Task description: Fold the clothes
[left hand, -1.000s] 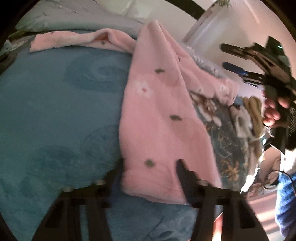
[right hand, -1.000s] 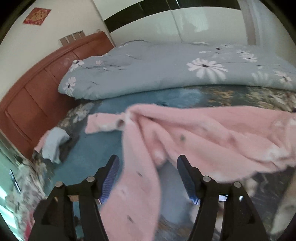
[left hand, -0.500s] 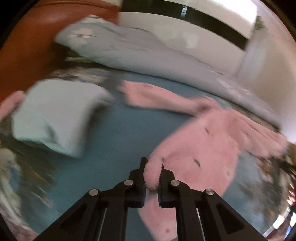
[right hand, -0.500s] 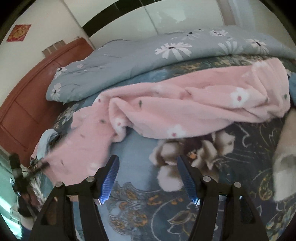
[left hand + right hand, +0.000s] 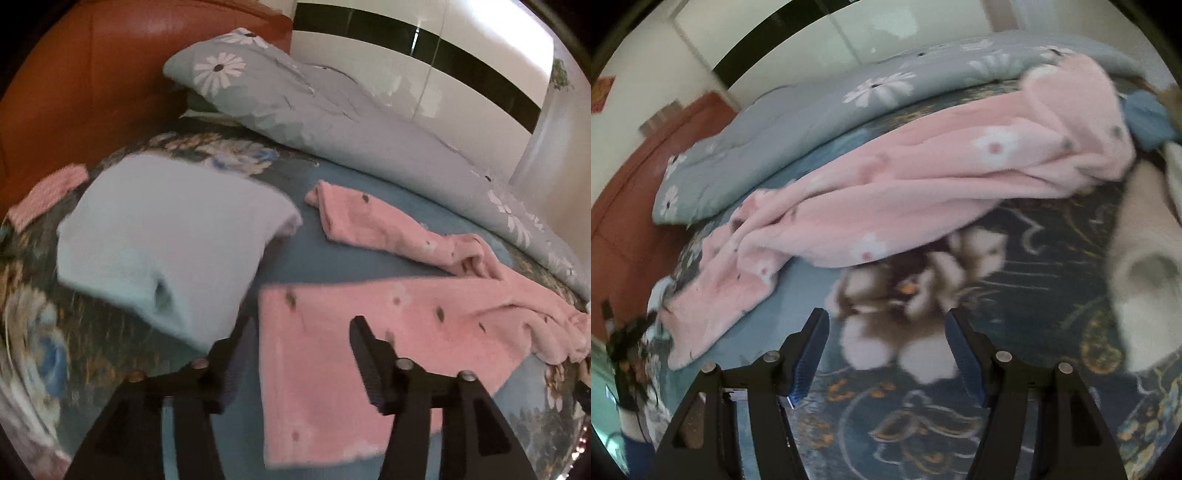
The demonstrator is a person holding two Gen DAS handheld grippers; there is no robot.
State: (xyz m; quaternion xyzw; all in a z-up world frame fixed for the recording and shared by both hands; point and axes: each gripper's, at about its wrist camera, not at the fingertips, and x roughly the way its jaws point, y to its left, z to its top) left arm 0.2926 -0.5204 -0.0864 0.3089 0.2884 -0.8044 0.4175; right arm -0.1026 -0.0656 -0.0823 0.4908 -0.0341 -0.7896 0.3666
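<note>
pink garment: fold begun, not finished

bed (image 5: 288,258): fills both views; grey daisy quilt (image 5: 369,122) upper right. pink fleece garment (image 5: 332,369): one flat corner lower centre, the rest rumpled toward centre right; most folding left. folded pale blue item (image 5: 159,240): centre left, apparently done, crowding the garment. left gripper (image 5: 301,332): jaws just opened, straddling the corner, not pinching. right gripper (image 5: 886,328): wide, empty.

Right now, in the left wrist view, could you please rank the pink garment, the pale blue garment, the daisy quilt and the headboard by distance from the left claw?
1. Pink garment, under the left claw.
2. Pale blue garment, left.
3. Daisy quilt, behind.
4. Headboard, far left.
</note>
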